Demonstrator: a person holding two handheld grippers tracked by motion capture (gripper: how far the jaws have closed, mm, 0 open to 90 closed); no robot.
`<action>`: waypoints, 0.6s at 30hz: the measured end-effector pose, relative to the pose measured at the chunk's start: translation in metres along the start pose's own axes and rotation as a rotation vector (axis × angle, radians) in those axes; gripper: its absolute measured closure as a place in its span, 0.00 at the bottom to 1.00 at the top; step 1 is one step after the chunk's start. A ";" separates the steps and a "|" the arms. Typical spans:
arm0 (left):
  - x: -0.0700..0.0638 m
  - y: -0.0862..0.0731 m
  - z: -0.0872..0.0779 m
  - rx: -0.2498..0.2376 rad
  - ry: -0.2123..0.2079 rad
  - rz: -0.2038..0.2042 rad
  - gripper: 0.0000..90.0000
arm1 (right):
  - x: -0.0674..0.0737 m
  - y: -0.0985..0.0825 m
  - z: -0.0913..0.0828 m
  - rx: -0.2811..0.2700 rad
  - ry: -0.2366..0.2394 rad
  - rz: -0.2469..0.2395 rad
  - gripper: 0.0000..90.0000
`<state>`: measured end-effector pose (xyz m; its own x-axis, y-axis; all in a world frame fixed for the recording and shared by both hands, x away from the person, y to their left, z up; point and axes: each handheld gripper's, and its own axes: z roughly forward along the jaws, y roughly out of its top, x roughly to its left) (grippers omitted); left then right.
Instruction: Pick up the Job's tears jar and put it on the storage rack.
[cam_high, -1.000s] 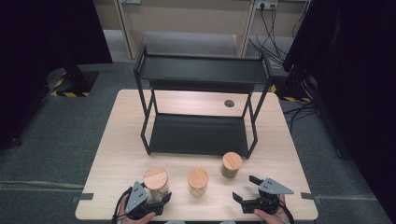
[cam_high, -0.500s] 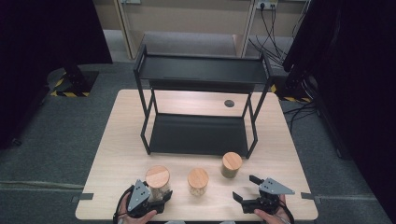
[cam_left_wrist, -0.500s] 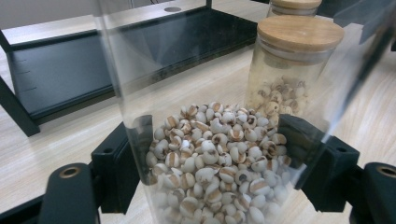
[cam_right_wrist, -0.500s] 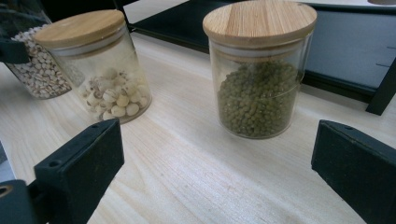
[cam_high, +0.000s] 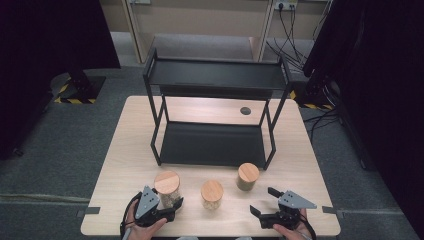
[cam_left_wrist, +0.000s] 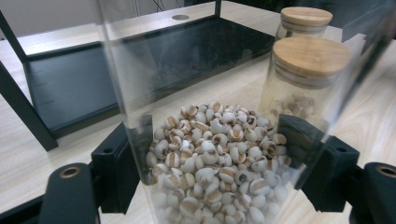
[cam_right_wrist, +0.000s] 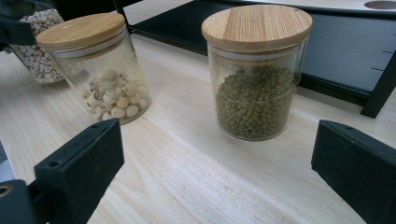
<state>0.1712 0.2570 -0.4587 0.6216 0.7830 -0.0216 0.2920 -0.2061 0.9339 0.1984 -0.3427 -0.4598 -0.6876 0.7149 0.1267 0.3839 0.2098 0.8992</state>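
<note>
Three glass jars with wooden lids stand in a row near the table's front. The left jar (cam_high: 166, 186) (cam_left_wrist: 215, 158) holds pale grains, and my left gripper (cam_high: 170, 204) (cam_left_wrist: 217, 172) is shut on its lower body, one jaw on each side. The middle jar (cam_high: 212, 194) (cam_right_wrist: 100, 70) holds larger white seeds. A third jar of green beans (cam_high: 248, 176) (cam_right_wrist: 254, 93) stands to the right. My right gripper (cam_high: 264, 201) (cam_right_wrist: 215, 186) rests open near the front right edge, pointing toward the green jar with nothing between its jaws.
A black two-tier rack (cam_high: 215, 145) stands mid-table behind the jars; its upper shelf (cam_high: 215, 75) and lower shelf are bare. A round cable hole (cam_high: 245, 110) sits in the wooden table (cam_high: 300, 165) behind the rack. Grey floor surrounds the table.
</note>
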 end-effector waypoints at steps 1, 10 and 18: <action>0.001 0.001 0.001 0.002 0.000 -0.002 0.28 | 0.000 0.000 0.000 0.001 0.000 0.001 0.03; 0.004 0.008 0.006 0.011 0.009 -0.003 0.28 | 0.000 0.000 0.001 0.001 0.003 0.003 0.03; 0.009 0.015 0.013 0.009 0.008 -0.012 0.28 | 0.000 0.000 0.000 -0.001 0.001 0.006 0.03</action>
<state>0.1909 0.2526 -0.4493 0.6124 0.7900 -0.0298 0.3060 -0.2022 0.9303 0.1987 -0.3425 -0.4600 -0.6861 0.7152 0.1330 0.3876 0.2047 0.8988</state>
